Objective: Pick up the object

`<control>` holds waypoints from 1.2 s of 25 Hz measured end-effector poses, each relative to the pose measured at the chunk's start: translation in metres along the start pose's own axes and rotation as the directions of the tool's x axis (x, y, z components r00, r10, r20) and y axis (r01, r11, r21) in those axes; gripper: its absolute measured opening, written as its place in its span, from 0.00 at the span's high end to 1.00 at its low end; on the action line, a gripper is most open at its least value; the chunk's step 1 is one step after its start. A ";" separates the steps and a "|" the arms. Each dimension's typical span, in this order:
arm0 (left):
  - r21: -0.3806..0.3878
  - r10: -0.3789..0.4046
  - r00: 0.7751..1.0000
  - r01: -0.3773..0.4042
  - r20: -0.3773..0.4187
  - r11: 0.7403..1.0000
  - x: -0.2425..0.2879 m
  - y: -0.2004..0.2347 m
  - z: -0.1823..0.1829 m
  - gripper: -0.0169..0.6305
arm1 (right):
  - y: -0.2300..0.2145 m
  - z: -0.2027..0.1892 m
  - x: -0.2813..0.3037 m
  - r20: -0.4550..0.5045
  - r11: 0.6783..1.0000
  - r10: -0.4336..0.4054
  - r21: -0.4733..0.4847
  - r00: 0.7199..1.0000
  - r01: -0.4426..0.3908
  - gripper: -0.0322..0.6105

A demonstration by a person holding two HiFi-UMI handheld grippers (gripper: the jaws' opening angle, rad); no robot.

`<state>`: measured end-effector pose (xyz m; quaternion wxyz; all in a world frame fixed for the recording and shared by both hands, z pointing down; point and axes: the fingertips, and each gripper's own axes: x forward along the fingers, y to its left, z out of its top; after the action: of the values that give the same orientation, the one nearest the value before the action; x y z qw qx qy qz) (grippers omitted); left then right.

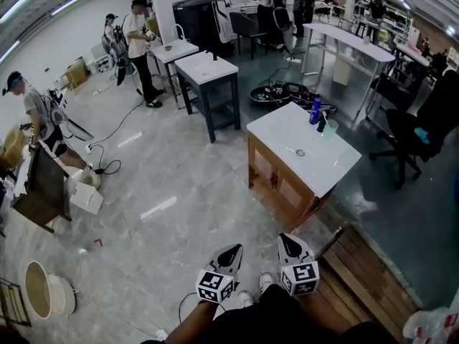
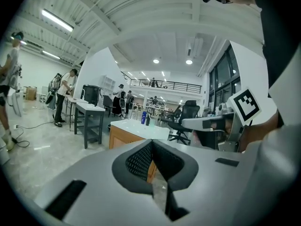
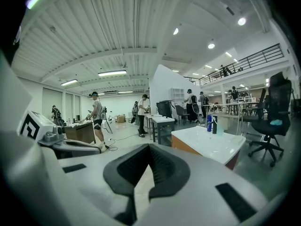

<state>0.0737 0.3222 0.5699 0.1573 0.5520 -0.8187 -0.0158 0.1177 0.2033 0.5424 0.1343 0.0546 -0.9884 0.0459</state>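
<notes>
progress: nothing picked up yet | left gripper (image 1: 234,249) and right gripper (image 1: 286,240): jaws together, empty, held low by body | object: probably blue bottle (image 1: 315,110) on white-topped cabinet (image 1: 287,131), well apart | left: approach, grasp, lift

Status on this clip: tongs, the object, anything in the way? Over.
Left tongs shut, empty; right tongs shut, empty. Blue bottle, dark bottle and cup untouched on white-topped cabinet ahead; target unclear. No obstacle seen between.
</notes>
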 end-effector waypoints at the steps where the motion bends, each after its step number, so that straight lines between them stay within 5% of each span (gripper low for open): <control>1: 0.001 -0.001 1.000 0.001 -0.002 1.000 0.002 0.002 0.000 0.95 | -0.001 0.000 0.002 -0.001 1.000 -0.001 0.003 1.000 0.001 0.92; 30: 0.038 -0.041 0.998 0.043 -0.051 0.998 0.177 0.077 0.063 0.95 | -0.120 0.042 0.149 -0.014 0.999 -0.030 0.042 0.999 0.031 0.92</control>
<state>-0.0733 0.1817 0.5675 0.1667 0.5721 -0.8030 0.0107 -0.0219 0.0662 0.5517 0.1406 0.0722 -0.9853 0.0648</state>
